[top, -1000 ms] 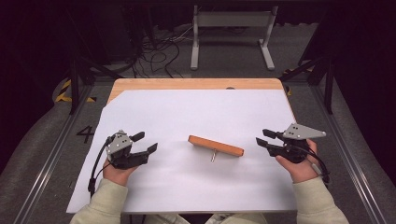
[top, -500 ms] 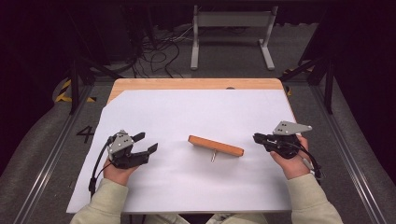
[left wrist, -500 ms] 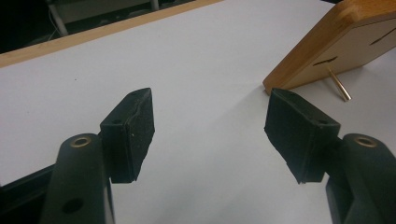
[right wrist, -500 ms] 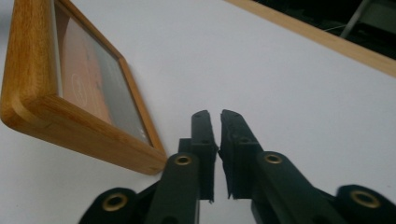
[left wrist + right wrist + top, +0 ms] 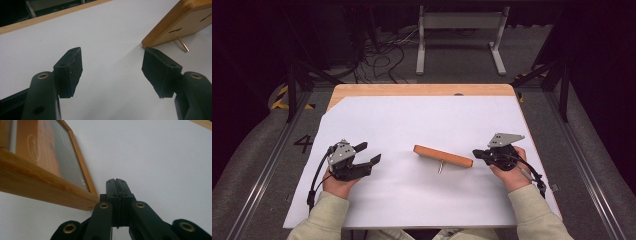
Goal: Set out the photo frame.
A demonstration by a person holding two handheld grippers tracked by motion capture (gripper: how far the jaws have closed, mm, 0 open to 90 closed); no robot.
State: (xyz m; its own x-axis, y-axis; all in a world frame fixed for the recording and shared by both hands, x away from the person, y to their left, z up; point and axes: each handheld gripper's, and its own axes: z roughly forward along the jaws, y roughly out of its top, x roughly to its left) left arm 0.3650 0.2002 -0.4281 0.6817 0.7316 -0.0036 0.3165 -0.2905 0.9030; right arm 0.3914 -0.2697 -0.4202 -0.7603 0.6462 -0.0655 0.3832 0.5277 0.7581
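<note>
left gripper [image 5: 372, 154]: jaws wide apart, holding nothing | right gripper [image 5: 475, 153]: jaws just closed together, empty, beside slanted wooden picture frame [image 5: 443, 156] on white table cover [image 5: 422, 120]

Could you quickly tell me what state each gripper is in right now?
Left gripper: open, nothing between its jaws.
Right gripper: shut on nothing, jaws pressed together just beside the end of the wooden picture frame.

The picture frame [image 5: 443, 156] is made of pale wood, smooth and lightly varnished, with a glossy glazed front seen in the right gripper view — and a thin brass-coloured metal prop [image 5: 183, 44]. The table [image 5: 422, 90] shows bare wood along its far edge; the rest is covered by matt white paper [image 5: 427, 125]. The gripper pads [image 5: 71, 71] look like matt black rubber — slightly rough.
</note>
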